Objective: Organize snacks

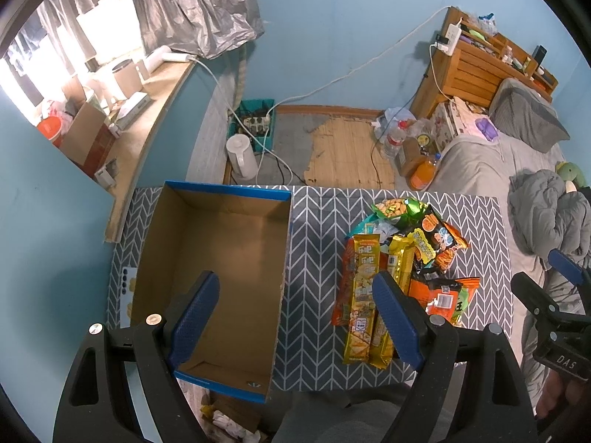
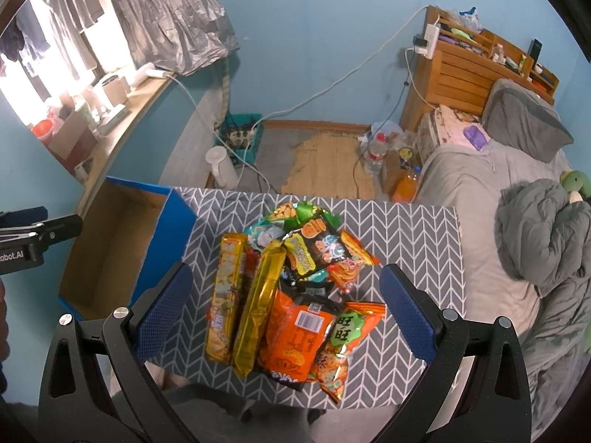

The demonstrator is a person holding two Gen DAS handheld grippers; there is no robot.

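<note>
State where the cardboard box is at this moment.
The cardboard box sits open on the left part of the patterned table, left of the snack pile; the right wrist view shows it at the left edge.

Colourful snack packets [image 2: 291, 291] lie heaped (overlapping) beside an open cardboard box [image 1: 218, 258], blue-rimmed.

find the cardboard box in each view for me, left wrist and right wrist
Left wrist: the cardboard box fills the left-centre, open and empty, partly behind the left gripper, with the snack pile to its right.
Right wrist: the box sits at the left edge, only partly in frame, left of the right gripper.
Shared landmark: the white kettle on the floor beyond the table.
</note>
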